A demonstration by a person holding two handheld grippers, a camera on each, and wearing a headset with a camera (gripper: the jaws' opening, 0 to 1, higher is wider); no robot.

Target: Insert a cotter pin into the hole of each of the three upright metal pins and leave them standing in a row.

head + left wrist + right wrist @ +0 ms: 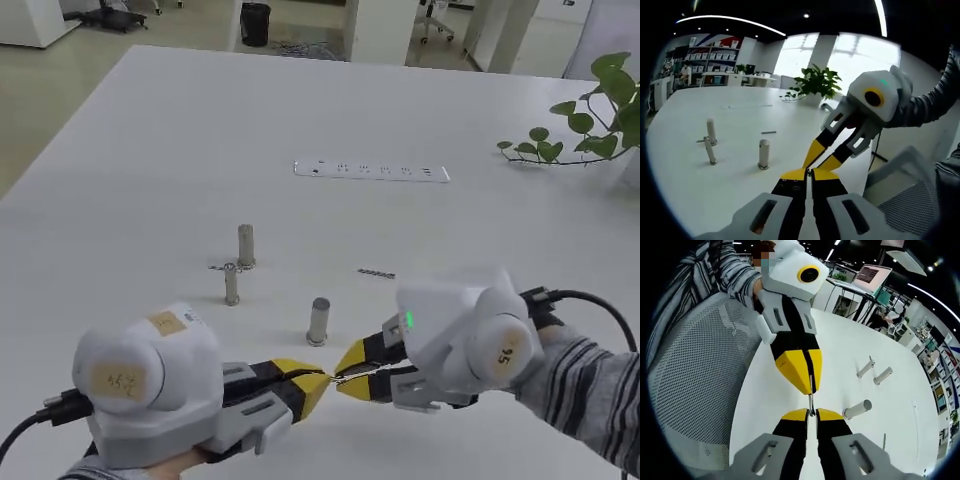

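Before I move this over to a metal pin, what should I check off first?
1. Held cotter pin clamped by left claw and right claw: ok, both shut on it.
2. Nearest metal pin upright: ok.
3. Its hole facing the claws: cannot tell.
4. Middle metal pin pinned: ok, fitted cotter pin crosses its top.
5. Far metal pin pinned: not ok, looks bare.
6. Spare cotter pin lying on the table: ok.
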